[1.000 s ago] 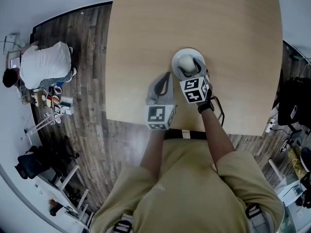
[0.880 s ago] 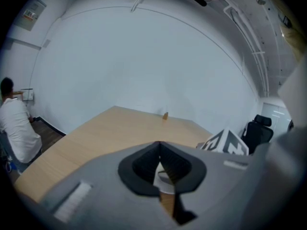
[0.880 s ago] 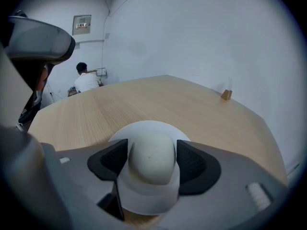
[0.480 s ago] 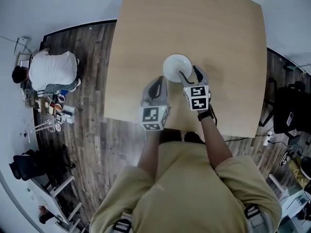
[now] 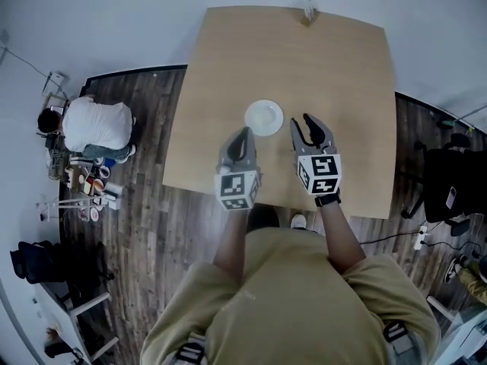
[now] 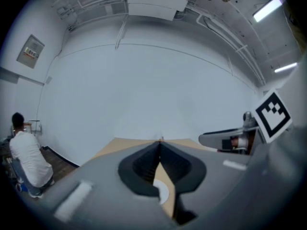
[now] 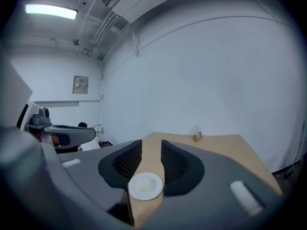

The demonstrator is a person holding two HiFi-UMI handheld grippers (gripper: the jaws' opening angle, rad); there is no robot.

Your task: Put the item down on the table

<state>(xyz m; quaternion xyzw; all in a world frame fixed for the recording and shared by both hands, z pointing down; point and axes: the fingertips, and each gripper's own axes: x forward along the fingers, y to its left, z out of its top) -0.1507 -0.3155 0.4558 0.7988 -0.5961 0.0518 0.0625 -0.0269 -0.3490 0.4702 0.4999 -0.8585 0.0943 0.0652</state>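
We're seeing the small round white plate (image 5: 264, 117) sitting flat on the light wooden table (image 5: 319, 67), right gripper (image 5: 304, 125) hovering just beside it, jaws apart, gripping nothing, left gripper (image 5: 243, 132) hovering near, jaws pressed together.

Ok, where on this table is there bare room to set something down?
The light wooden table is bare across its far half, between the white round plate and the small stand at the far edge, and down its right side. Crowded near the front: the plate, the left hand-held gripper and the right hand-held gripper.
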